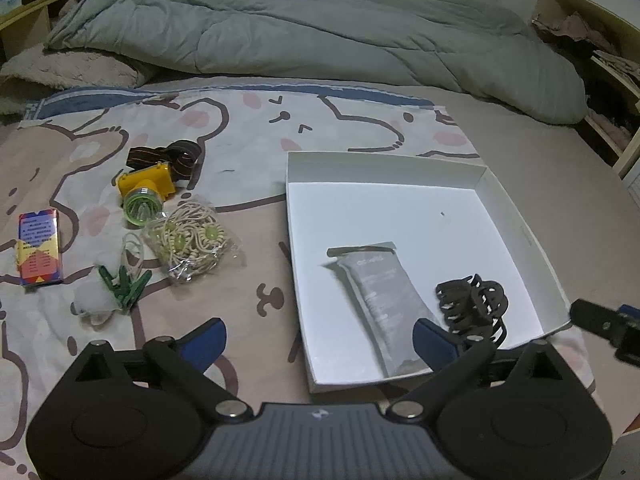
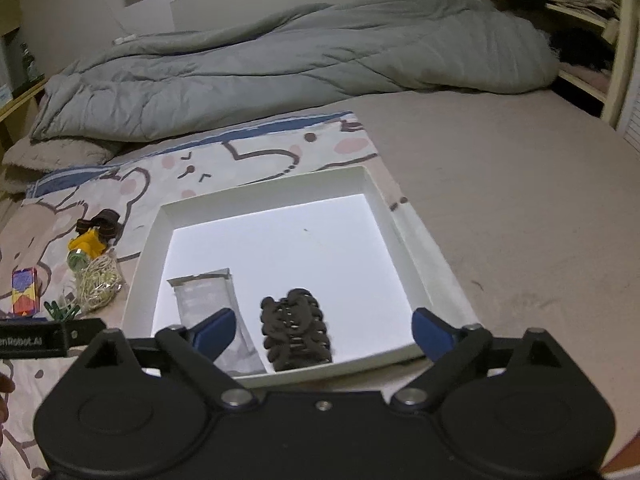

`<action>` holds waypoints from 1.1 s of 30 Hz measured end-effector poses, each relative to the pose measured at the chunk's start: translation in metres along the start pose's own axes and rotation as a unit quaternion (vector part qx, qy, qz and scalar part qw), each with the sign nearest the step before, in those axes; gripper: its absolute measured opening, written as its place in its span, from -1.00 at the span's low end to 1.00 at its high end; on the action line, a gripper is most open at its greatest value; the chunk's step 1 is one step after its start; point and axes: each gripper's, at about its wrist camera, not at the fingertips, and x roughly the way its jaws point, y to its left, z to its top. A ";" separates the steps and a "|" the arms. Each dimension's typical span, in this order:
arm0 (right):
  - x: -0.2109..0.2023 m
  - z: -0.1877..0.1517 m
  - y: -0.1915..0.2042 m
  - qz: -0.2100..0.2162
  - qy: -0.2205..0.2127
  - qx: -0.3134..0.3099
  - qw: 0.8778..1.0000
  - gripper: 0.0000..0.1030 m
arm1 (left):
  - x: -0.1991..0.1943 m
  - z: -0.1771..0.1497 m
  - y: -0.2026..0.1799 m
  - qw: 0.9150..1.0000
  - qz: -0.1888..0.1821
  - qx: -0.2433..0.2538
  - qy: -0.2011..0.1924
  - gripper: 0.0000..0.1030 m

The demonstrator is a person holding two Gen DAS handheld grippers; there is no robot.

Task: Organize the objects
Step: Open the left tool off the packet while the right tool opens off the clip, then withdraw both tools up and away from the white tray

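Observation:
A white open box [image 1: 384, 168] [image 2: 264, 204] lies on the bed. In it are a grey tube [image 1: 384, 292] [image 2: 208, 296] and a black hair claw [image 1: 472, 304] [image 2: 296, 328]. Left of the box lie a yellow headlamp [image 1: 148, 188] [image 2: 86, 246], a bag of beaded cords [image 1: 192, 240] [image 2: 98, 280], green clothes pegs [image 1: 126, 286] [image 2: 60, 310], a white fluffy item [image 1: 94, 300] and a colourful small box [image 1: 39, 246] [image 2: 24, 290]. My left gripper [image 1: 320, 340] is open and empty above the box's near left corner. My right gripper [image 2: 324, 330] is open and empty above the hair claw.
A rumpled grey duvet [image 1: 320, 28] [image 2: 300, 56] lies across the back of the bed. A cartoon-print cloth [image 1: 240, 128] covers the left part of the bed. Shelves [image 1: 600, 60] stand at the right. The right gripper's side [image 1: 608, 326] shows at the left wrist view's right edge.

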 end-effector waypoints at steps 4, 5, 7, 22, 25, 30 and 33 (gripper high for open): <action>-0.005 -0.003 -0.005 -0.012 -0.005 -0.001 1.000 1.00 | -0.005 -0.005 -0.001 1.000 0.004 0.005 -0.004 0.95; -0.006 -0.004 -0.005 -0.016 -0.006 -0.003 1.000 1.00 | -0.007 -0.006 -0.001 1.000 0.005 0.007 -0.006 0.96; -0.008 -0.006 -0.005 -0.019 -0.007 -0.010 1.000 1.00 | -0.010 -0.008 0.000 1.000 0.005 0.008 -0.008 0.98; -0.009 -0.008 0.014 -0.036 -0.008 -0.053 0.998 1.00 | -0.022 -0.013 0.017 1.000 0.013 0.010 -0.017 0.99; -0.007 -0.009 0.016 -0.034 -0.002 -0.055 0.998 1.00 | -0.022 -0.011 0.023 1.000 0.011 0.009 -0.019 0.99; -0.007 -0.007 0.022 -0.032 0.004 -0.059 0.998 1.00 | -0.022 -0.011 0.032 1.000 0.011 0.006 -0.020 0.99; -0.012 -0.006 0.027 -0.035 -0.005 -0.063 0.997 1.00 | -0.022 -0.010 0.038 1.000 0.010 0.001 -0.017 0.99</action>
